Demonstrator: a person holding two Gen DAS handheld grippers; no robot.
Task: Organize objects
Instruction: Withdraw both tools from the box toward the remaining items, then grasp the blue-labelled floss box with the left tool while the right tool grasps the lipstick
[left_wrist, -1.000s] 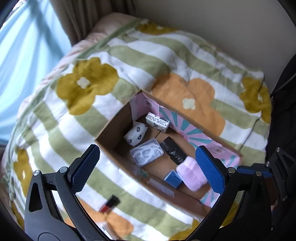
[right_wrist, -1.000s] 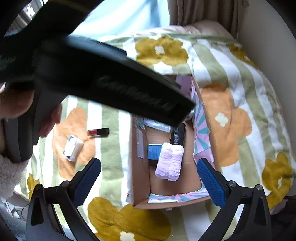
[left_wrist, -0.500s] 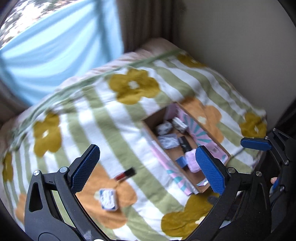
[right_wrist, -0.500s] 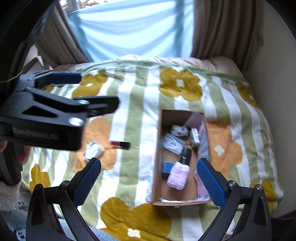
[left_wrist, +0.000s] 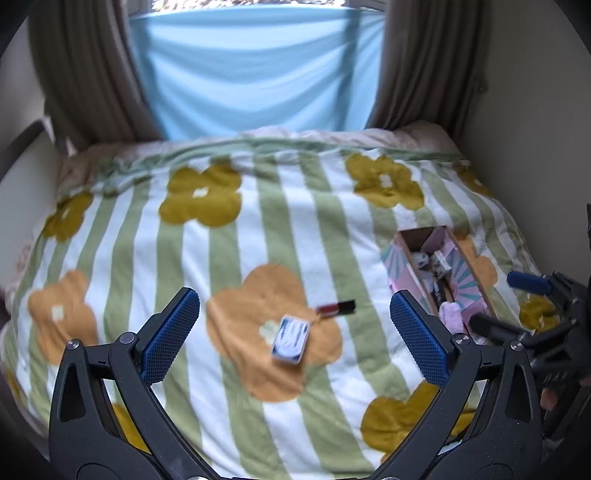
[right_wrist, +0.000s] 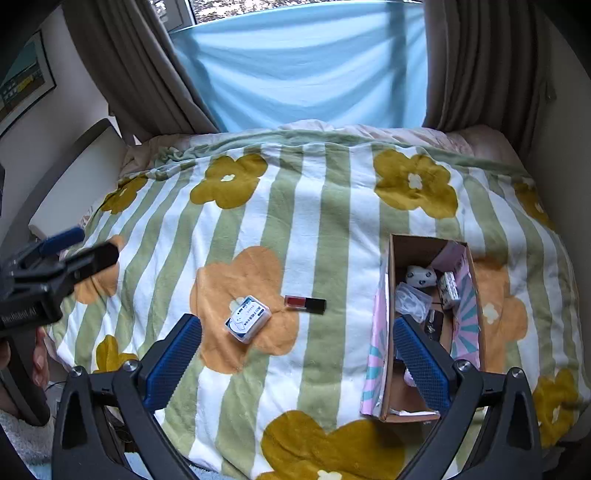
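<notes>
A small white and blue box (left_wrist: 290, 339) (right_wrist: 248, 324) lies on an orange flower of the striped blanket. A red and black lipstick tube (left_wrist: 336, 307) (right_wrist: 305, 303) lies just right of it. An open cardboard box (right_wrist: 391, 325) (left_wrist: 404, 254) at the right holds several small items, among them a lilac towel (left_wrist: 451, 316). My left gripper (left_wrist: 295, 341) is open and empty, held above the blanket near the white box. My right gripper (right_wrist: 297, 356) is open and empty, held high and back from the bed.
The bed fills the space between the walls. A blue curtain (left_wrist: 251, 70) and brown drapes (right_wrist: 133, 74) hang behind it. A framed picture (right_wrist: 22, 77) hangs on the left wall. Each gripper shows at the edge of the other's view.
Both grippers have pulled up and back from over the cardboard box. The left one has swung left, so the white box and lipstick now sit between its fingers.
</notes>
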